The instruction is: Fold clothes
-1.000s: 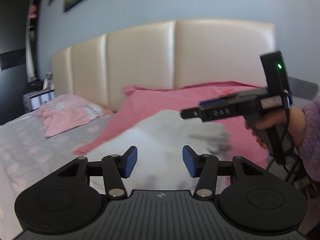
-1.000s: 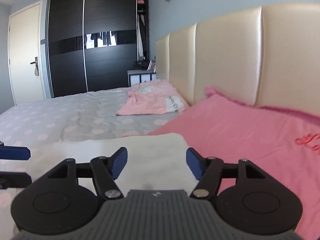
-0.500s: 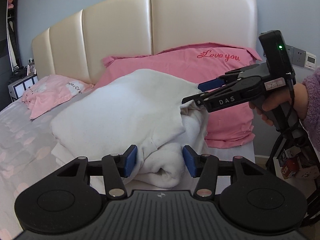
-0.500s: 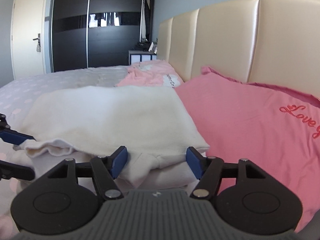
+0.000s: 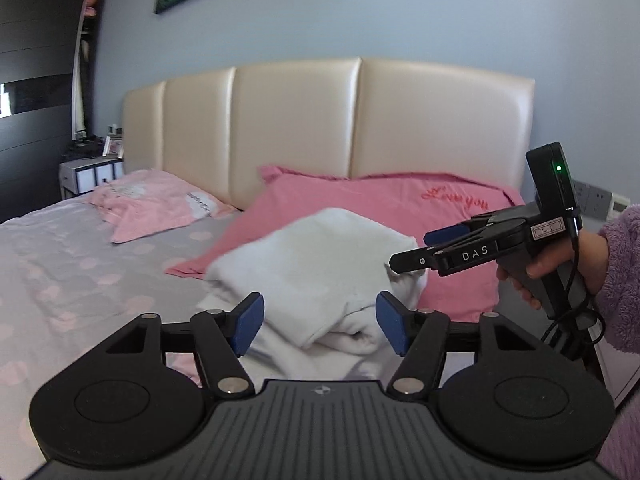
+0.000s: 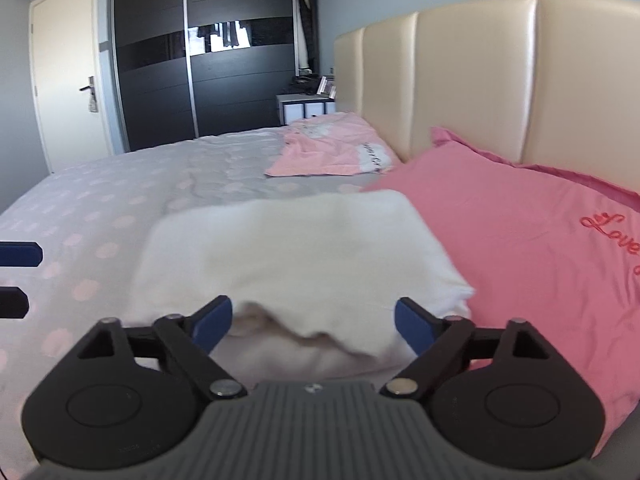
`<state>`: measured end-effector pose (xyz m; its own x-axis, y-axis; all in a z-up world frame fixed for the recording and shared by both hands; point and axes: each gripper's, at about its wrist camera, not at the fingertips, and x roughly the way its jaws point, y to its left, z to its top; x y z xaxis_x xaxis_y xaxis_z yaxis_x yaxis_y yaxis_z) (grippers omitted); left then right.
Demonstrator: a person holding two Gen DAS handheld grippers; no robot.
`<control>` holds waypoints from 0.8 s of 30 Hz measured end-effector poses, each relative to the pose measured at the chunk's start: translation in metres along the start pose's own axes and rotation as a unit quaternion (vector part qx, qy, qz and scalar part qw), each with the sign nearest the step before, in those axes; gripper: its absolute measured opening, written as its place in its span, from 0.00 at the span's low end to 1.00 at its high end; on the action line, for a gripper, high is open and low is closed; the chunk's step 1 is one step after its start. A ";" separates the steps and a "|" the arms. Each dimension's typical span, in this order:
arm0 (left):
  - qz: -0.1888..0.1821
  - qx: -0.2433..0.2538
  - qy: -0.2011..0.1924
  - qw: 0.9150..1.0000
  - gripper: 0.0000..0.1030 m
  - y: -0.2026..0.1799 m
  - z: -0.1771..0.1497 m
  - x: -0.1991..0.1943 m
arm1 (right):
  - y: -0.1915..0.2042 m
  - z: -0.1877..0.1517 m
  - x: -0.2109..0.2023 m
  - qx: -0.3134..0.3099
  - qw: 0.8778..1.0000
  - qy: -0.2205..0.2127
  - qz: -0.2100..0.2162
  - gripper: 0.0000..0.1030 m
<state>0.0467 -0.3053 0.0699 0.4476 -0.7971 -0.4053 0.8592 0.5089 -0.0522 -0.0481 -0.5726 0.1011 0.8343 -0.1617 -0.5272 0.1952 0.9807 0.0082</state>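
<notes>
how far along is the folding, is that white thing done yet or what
Looks mostly done: the white garment lies as a folded bundle on the bed, partly on the pink pillow. Nothing is in hand: the left gripper and right gripper are both open, with no cloth pinched. Possibly left: the loose bottom edge near the grippers looks untidy, and a pink garment by the headboard may need folding too.

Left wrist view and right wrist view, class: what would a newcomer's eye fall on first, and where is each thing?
The folded white garment lies on the bed, partly over the big pink pillow by the cream headboard. Both tools are open and empty: the left tool sits just short of the bundle, the right tool likewise. A smaller pink garment lies further along the bed.
</notes>
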 end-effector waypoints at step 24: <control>0.247 -0.022 -0.057 0.967 0.70 0.059 -0.019 -0.227 | 0.252 0.046 -0.070 -0.156 0.985 -0.006 0.070 0.97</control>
<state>-0.0089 -0.0884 0.1413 0.8268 -0.4830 -0.2882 0.5237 0.8480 0.0814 -0.0337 -0.3195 0.1796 0.8485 -0.0218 -0.5288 -0.0885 0.9792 -0.1825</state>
